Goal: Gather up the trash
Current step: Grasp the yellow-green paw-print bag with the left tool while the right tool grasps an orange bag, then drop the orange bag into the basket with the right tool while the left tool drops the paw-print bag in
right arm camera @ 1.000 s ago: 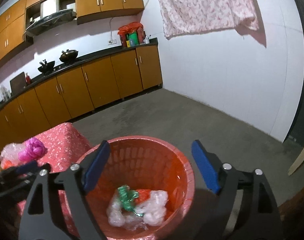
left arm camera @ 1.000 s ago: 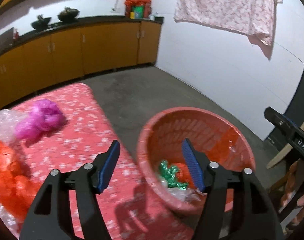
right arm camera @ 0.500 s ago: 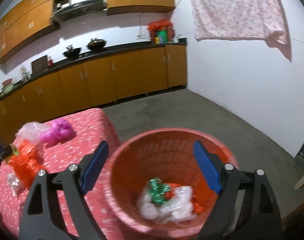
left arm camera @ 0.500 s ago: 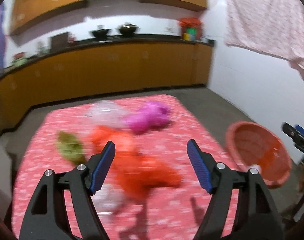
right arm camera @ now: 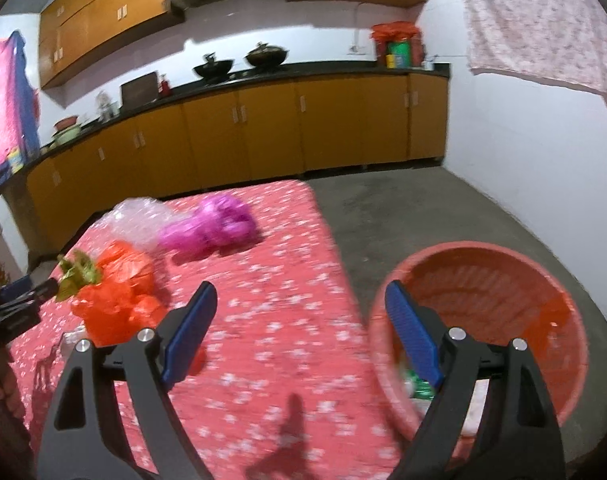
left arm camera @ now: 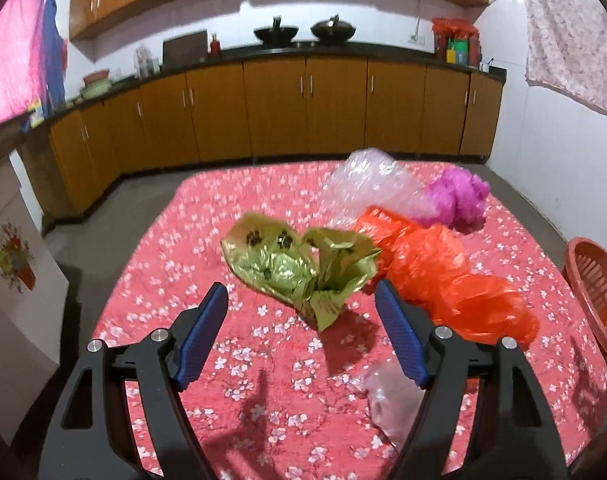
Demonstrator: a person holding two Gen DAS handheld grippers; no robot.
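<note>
A green wrapper [left arm camera: 303,268] lies mid-table on the red flowered cloth [left arm camera: 191,240], just ahead of my open, empty left gripper [left arm camera: 301,312]. An orange plastic bag [left arm camera: 435,272], clear bubble wrap [left arm camera: 367,188], a magenta bag [left arm camera: 459,196] and a small clear scrap [left arm camera: 387,396] lie to its right. My right gripper [right arm camera: 301,308] is open and empty above the table's right edge, beside the red basket [right arm camera: 543,292], which holds trash. The orange bag [right arm camera: 115,296], magenta bag [right arm camera: 219,228] and left gripper [right arm camera: 15,300] show in the right wrist view.
The basket [left arm camera: 591,276] stands on the concrete floor [right arm camera: 403,208] off the table's right side. Orange kitchen cabinets [left arm camera: 303,112] run along the back wall. A white wall with a hanging cloth [right arm camera: 535,20] is at the right. A white box [left arm camera: 15,300] stands left of the table.
My left gripper has swung left from over the basket to face the table's trash. My right gripper has also turned left, so the basket sits at its right.
</note>
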